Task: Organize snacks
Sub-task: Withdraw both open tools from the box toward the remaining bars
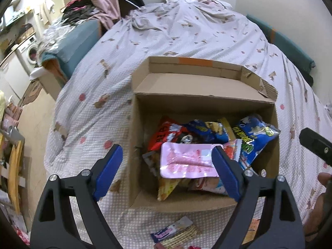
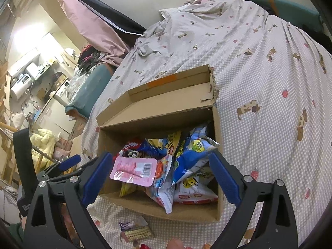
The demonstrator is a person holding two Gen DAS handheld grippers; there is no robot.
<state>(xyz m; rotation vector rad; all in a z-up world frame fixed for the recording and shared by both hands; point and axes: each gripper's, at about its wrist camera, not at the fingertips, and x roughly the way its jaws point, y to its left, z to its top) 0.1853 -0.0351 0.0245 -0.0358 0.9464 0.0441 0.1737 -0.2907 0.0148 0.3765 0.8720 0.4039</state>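
An open cardboard box (image 1: pixel 186 97) sits on the bed and holds several snack packets. A pink packet (image 1: pixel 186 161) lies on top, with a blue bag (image 1: pixel 253 139) and a red bag (image 1: pixel 166 134) behind it. My left gripper (image 1: pixel 166 166) is open and empty, hovering over the box's near left side. In the right wrist view the box (image 2: pixel 153 120), the pink packet (image 2: pixel 133 171) and the blue bag (image 2: pixel 193 155) show again. My right gripper (image 2: pixel 160 176) is open and empty above the box front. A wafer packet (image 1: pixel 176 233) lies on the sheet before the box; it also shows in the right wrist view (image 2: pixel 134 230).
The bed has a dotted sheet with dog prints (image 1: pixel 186 31). A rumpled blanket (image 1: pixel 199 2) lies at the head. A teal bench with clothes (image 1: pixel 78 35) stands left of the bed. A washing machine (image 1: pixel 29 51) and clutter fill the far left. The left gripper shows in the right wrist view (image 2: pixel 62 166).
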